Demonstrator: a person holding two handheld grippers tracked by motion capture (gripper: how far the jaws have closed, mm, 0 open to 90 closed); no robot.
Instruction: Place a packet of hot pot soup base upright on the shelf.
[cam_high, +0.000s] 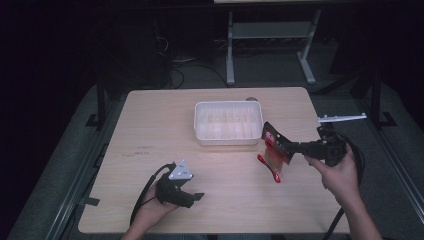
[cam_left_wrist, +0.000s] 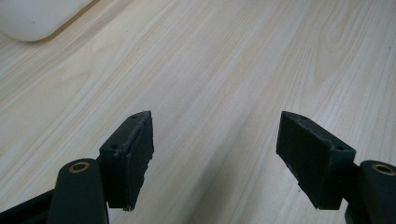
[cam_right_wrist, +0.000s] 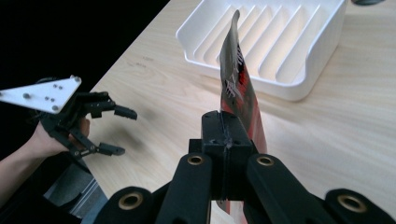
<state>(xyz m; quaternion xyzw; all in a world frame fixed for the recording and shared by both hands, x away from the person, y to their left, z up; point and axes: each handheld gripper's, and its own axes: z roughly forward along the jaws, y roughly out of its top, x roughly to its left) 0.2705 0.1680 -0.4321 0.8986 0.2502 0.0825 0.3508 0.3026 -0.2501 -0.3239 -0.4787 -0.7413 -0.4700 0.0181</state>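
A red and black snack packet (cam_high: 272, 148) hangs edge-up above the table, just right of the white ribbed tray (cam_high: 227, 105). My right gripper (cam_high: 291, 146) is shut on the packet's right side, held by a hand at the table's right. In the right gripper view the jaws (cam_right_wrist: 226, 119) pinch the packet (cam_right_wrist: 237, 77), which stands tall in front of the tray (cam_right_wrist: 322, 51). My left gripper (cam_high: 195, 199) sits low over the front left of the table, open with nothing in it. Bare wood shows between its jaws (cam_left_wrist: 215, 116). From the right gripper view, the left gripper (cam_right_wrist: 127, 132) also looks open.
The wooden table (cam_high: 150, 130) ends close behind the left hand and to the right of the right hand. A corner of the tray (cam_left_wrist: 32, 18) lies far ahead and to the left of the left gripper. A metal frame (cam_high: 270, 30) stands on the dark floor beyond the table.
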